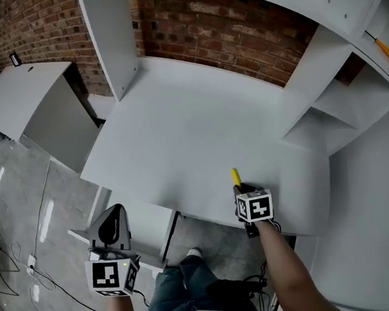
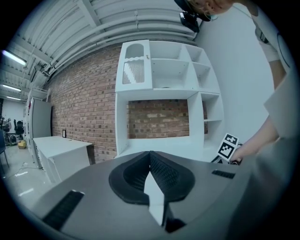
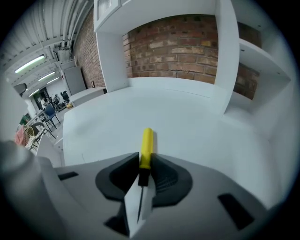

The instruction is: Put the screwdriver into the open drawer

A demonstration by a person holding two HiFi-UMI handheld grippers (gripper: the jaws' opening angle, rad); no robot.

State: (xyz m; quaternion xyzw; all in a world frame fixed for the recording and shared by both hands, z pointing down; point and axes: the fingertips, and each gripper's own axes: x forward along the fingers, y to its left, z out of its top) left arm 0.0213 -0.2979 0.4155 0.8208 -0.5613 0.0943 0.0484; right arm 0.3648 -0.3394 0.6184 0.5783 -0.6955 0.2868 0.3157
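A screwdriver (image 1: pixel 235 177) with a yellow handle lies near the white desk's (image 1: pixel 178 132) front edge, handle pointing away from me. My right gripper (image 1: pixel 239 189) is shut on it. In the right gripper view the jaws (image 3: pixel 143 171) pinch the screwdriver (image 3: pixel 146 145) at the handle's near end, with the thin shaft running back between them. My left gripper (image 1: pixel 113 225) hangs lower, at the desk's front left, over a white open drawer (image 1: pixel 146 225) that sticks out below the desktop. Its jaws (image 2: pixel 151 164) meet with nothing between them.
A white hutch with shelves (image 1: pixel 341 101) stands on the desk's right and back, against a brick wall. A second, orange-handled screwdriver (image 1: pixel 381 47) lies on an upper shelf. A low white cabinet (image 1: pixel 30 99) stands at far left. Cables (image 1: pixel 6 268) trail on the grey floor.
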